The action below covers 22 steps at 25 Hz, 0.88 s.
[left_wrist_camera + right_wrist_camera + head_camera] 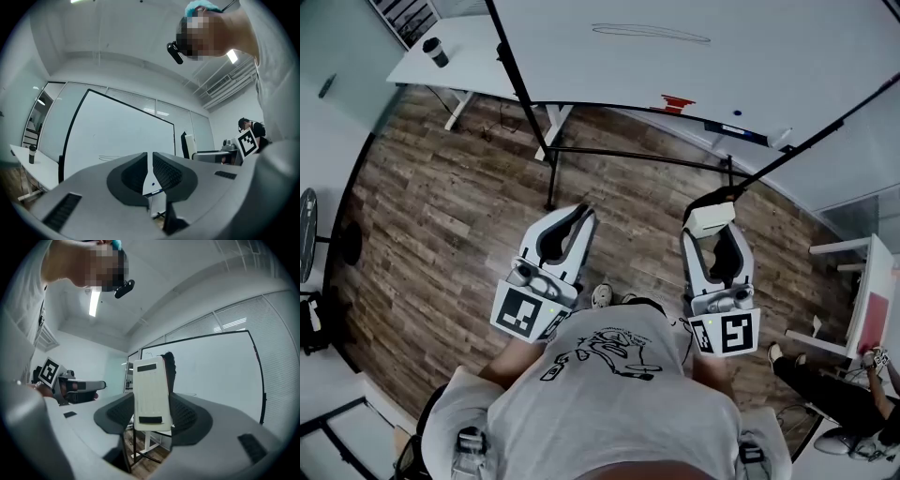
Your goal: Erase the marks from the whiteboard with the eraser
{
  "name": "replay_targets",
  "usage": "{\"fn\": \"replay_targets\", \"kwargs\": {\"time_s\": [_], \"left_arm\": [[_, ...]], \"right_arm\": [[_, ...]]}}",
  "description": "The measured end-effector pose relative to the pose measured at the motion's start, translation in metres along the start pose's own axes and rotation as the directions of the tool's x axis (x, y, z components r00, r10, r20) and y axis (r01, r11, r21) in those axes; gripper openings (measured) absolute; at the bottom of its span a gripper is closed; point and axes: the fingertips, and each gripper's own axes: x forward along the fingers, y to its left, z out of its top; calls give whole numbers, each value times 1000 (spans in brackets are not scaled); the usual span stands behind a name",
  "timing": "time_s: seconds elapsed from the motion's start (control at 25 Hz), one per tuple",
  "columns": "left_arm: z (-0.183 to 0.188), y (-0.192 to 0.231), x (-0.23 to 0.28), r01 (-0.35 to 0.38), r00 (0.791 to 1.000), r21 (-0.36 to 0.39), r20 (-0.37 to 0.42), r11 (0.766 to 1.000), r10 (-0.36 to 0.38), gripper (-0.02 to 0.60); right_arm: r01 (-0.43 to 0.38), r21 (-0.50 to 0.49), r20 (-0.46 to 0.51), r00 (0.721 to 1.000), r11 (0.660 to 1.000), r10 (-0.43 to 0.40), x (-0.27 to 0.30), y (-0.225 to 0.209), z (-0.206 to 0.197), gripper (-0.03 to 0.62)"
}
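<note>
Eraser [151,380] clamped upright in right claw [153,405]; left claw [150,158] pressed together, empty; whiteboard [750,80] bears marks [652,33].

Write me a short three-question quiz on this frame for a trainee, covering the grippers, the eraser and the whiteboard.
1. True or false: the left gripper holds the eraser.
2. Pick one. The pen mark on the whiteboard is:
A) wiped off
B) visible, with the eraser held away from the board
C) covered by the eraser
3. Short answer: what stands on the white table at the board's left in the head view?

Key
1. False. The right gripper is clamped on it; the left jaws are together on nothing.
2. B
3. A dark cup.
</note>
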Motion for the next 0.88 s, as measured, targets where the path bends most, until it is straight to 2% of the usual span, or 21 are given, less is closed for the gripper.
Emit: {"fn": "replay_targets", "kwargs": {"time_s": [0.24, 0.48, 0.88], "left_arm": [[-2, 7, 3, 14, 1000, -1, -3, 1000, -14, 48], [-8, 13, 22, 3, 1000, -6, -11, 1000, -3, 48], [-22, 29, 104, -7, 1000, 8, -21, 1000, 7, 48]], "right_arm": [[11, -1, -4, 1000, 1000, -11, 9, 2, -4, 242], [13, 10, -1, 1000, 1000, -13, 22, -16, -9, 242], [1, 14, 11, 1000, 1000, -2, 71, -86, -19, 242]]}}
